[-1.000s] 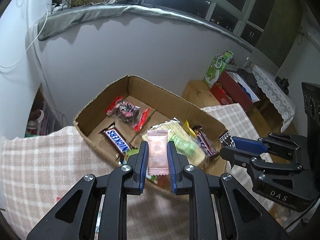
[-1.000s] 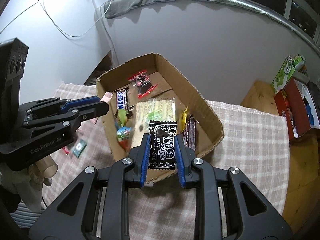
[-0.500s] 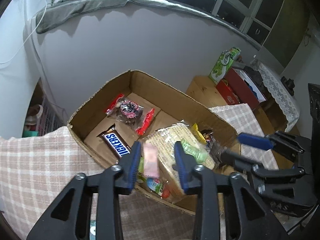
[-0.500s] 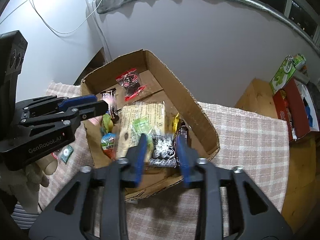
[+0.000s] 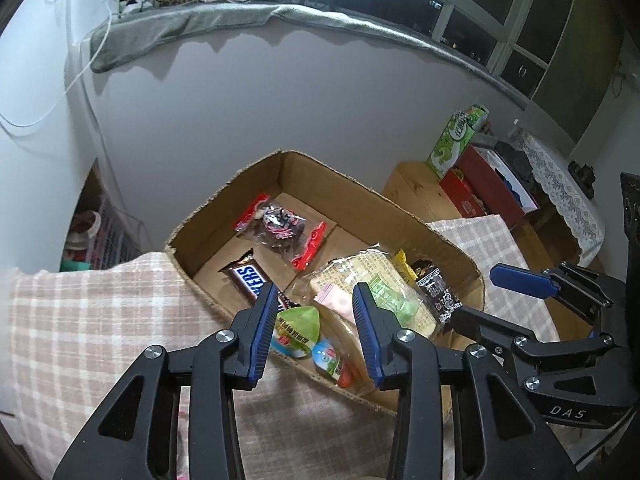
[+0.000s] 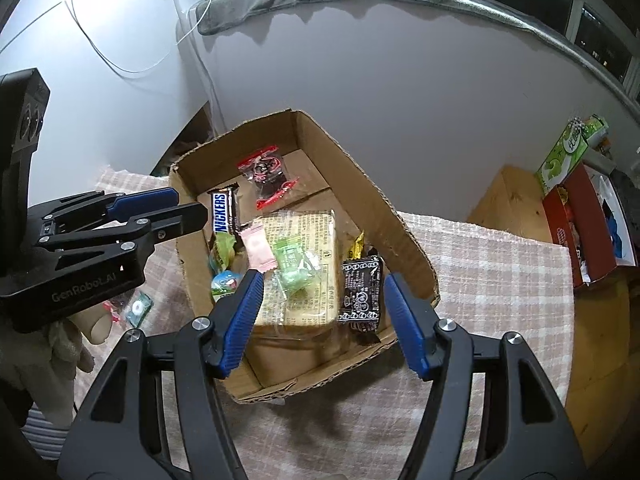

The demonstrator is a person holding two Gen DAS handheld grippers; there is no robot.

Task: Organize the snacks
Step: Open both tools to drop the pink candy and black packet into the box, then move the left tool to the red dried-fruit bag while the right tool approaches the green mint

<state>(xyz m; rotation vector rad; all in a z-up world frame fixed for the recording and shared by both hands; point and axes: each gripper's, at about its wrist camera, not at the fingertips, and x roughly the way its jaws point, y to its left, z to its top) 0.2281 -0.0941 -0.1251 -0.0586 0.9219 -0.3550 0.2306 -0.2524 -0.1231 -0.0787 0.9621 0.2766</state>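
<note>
An open cardboard box [image 5: 332,184] [image 6: 344,160] on a checked cloth holds several snacks. My left gripper [image 5: 316,296] hangs open over its near edge; the pink packet [image 5: 336,300] [image 6: 258,248] lies loose below it on a large cracker pack [image 6: 308,240]. My right gripper [image 6: 320,284] is over the box's other side, jaws opening with nothing pressed between them. The black packet [image 6: 360,292] [image 5: 436,296] lies in the box under it. A Snickers bar [image 5: 248,280] and a red-ended clear packet [image 5: 276,224] lie further in.
A small green packet [image 6: 138,308] lies on the cloth left of the box. A red box [image 6: 580,232] and a green carton [image 6: 568,152] stand on a wooden table at the right. A grey wall rises close behind the box.
Both grippers opened and let go: the pink packet dropped from the left, the black packet from the right. Both packets now lie in the box.
</note>
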